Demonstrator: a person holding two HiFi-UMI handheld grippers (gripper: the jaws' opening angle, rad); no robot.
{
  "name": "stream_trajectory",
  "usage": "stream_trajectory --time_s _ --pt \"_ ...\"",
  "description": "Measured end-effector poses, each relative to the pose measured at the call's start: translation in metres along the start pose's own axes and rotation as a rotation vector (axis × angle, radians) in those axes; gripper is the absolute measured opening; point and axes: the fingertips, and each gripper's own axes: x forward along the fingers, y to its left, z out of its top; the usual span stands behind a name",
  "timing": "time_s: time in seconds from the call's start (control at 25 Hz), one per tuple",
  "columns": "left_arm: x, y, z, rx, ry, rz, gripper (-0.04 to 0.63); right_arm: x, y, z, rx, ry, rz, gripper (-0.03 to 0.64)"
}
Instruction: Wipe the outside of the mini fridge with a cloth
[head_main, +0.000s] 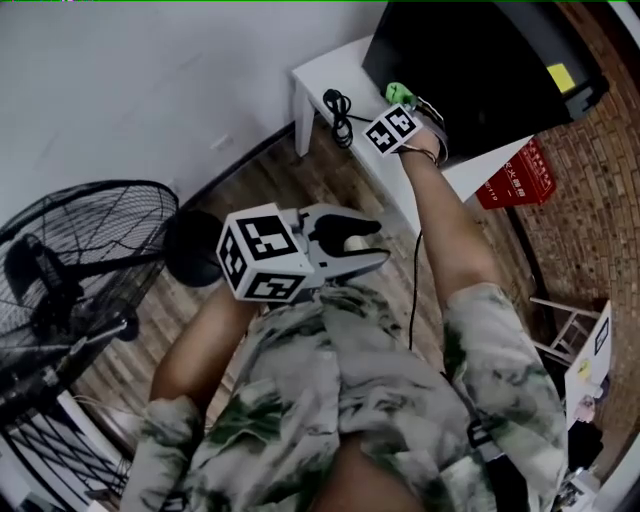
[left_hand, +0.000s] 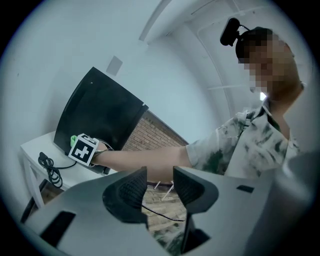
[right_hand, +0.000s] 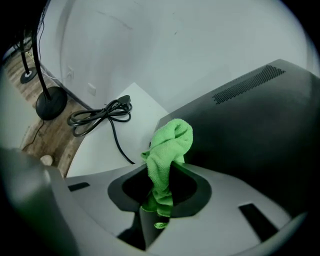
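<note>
Two grippers are shown at a black fridge (head_main: 470, 60) that stands on a white table (head_main: 330, 70) against a pale wall. The right gripper (right_hand: 162, 172) is held out on an outstretched arm, and its jaws are clamped together on a green cloth (right_hand: 170, 145). The cloth is bunched upward from the jaws and is held at the fridge's lower near corner, just above the table. Whether the cloth touches the dark side panel cannot be told. A vent grille is seen on the fridge's upper surface in the right gripper view.

A coiled black cable (right_hand: 97, 116) is laid on the table beside the fridge, and one strand is run back toward the jaws. The left gripper (head_main: 378, 242) is held close to the person's chest, well apart from the fridge. Its jaws are set apart with nothing between them, and they are pointed toward the outstretched arm.

A black standing fan (head_main: 80, 260) is seen on the wooden floor to the left of the table. A brick wall (head_main: 590, 200) is seen to the right of the fridge.
</note>
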Motion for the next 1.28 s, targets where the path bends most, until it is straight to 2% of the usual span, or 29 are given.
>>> stream_trajectory --time_s 0.32,0.52,1.0,1.28 --pt "-0.005 0.016 0.003 -0.013 -0.005 0.019 0.175 0.031 0.033 -0.008 -0.016 0.038 0.090 0.104" --pt "-0.007 0.019 0.007 -0.006 -0.012 0.012 0.175 0.021 0.027 0.001 -0.009 0.015 0.089 0.104" --pt "-0.007 -0.008 0.041 0.091 -0.047 -0.062 0.175 -0.113 -0.103 0.071 0.003 -0.173 -0.085 0.104" --pt "-0.013 -0.023 0.055 0.117 -0.070 -0.080 0.175 -0.191 -0.179 0.106 -0.005 -0.236 -0.216 0.104"
